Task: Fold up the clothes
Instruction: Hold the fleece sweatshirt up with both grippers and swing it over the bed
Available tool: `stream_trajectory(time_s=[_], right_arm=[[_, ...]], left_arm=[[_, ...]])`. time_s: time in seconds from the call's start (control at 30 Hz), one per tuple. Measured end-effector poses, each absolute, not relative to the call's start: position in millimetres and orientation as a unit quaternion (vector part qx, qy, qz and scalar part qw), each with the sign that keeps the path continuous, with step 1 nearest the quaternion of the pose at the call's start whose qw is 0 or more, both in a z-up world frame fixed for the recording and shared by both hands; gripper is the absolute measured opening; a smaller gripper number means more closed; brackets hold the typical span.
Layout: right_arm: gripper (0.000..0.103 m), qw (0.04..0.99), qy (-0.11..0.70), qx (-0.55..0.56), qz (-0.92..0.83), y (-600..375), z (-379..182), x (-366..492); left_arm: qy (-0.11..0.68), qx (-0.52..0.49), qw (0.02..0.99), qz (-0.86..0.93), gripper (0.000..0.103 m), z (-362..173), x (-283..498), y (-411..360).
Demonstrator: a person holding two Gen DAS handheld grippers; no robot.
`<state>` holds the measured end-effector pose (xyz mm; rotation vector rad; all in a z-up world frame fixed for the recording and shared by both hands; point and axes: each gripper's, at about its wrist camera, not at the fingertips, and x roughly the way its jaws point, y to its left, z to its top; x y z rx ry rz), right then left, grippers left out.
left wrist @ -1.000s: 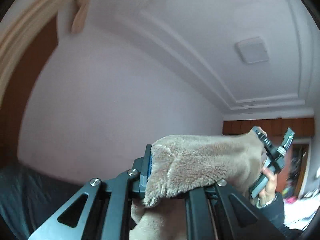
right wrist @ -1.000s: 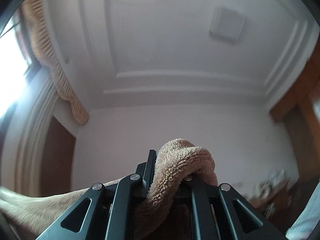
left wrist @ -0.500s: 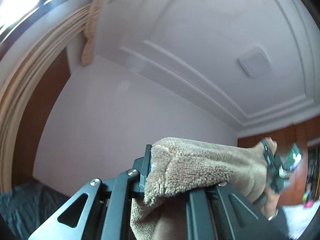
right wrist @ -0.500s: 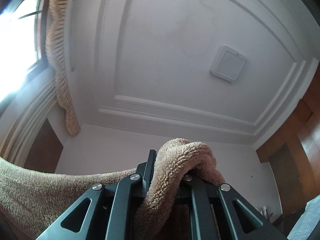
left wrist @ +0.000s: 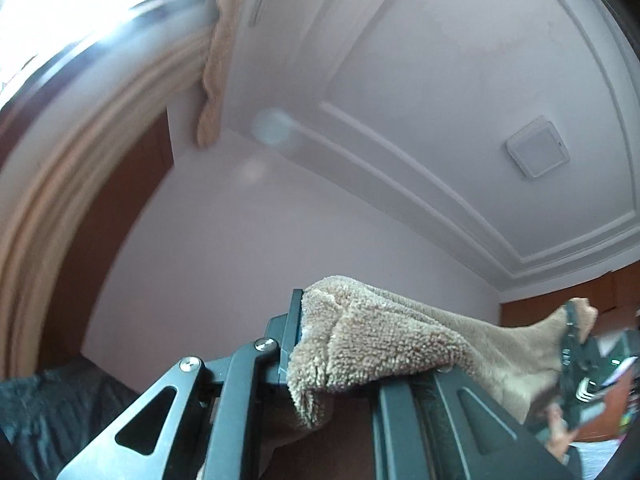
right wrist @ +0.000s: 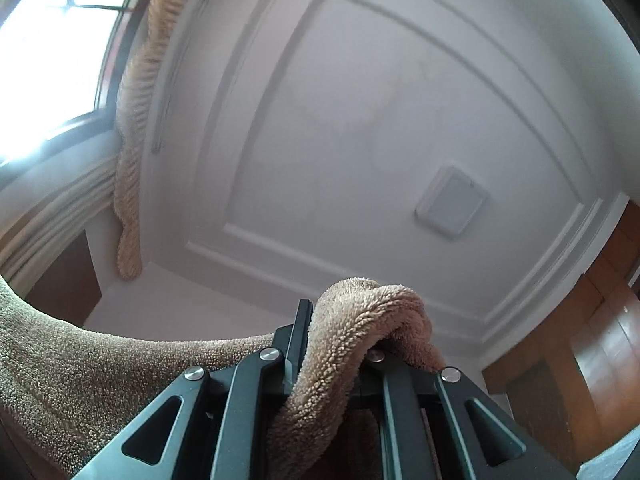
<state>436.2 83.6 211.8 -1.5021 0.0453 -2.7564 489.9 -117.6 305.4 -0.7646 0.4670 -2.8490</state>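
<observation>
Fleece garment hangs stretched between left gripper and right gripper, each clamped on an edge, raised ceilingward, likely to straighten it for folding.

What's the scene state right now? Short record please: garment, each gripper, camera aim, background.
garment: tan fleece garment, held up in the air, stretched between the two grippers
left gripper: shut on one bunched edge of the fleece
right gripper: shut on another bunched edge; seen from the left wrist at
camera aim: both tilted up toward the ceiling
background: square ceiling light, curtain valance, bright window, wood panelling
folding surface: not in view
</observation>
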Motion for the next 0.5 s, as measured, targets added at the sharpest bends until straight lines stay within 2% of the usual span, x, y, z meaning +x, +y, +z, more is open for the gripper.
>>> stream_trajectory(time_s=[0.23, 0.33, 0.5], right_arm=[[0.011, 0.002, 0.021, -0.52, -0.854, 75.3, 206.9, 457.3], [0.011, 0.006, 0.015, -0.533, -0.846, 76.1, 209.0, 467.2], [0.011, 0.002, 0.006, -0.516, -0.857, 76.4, 219.9, 463.5]], left_arm=[[0.149, -0.308, 0.107, -0.934, 0.012, 330.7, 514.0, -136.2], [0.119, -0.345, 0.124, -0.923, 0.012, 342.3, 528.2, -133.9], [0.099, -0.336, 0.128, -0.928, 0.013, 334.8, 524.9, -131.1]])
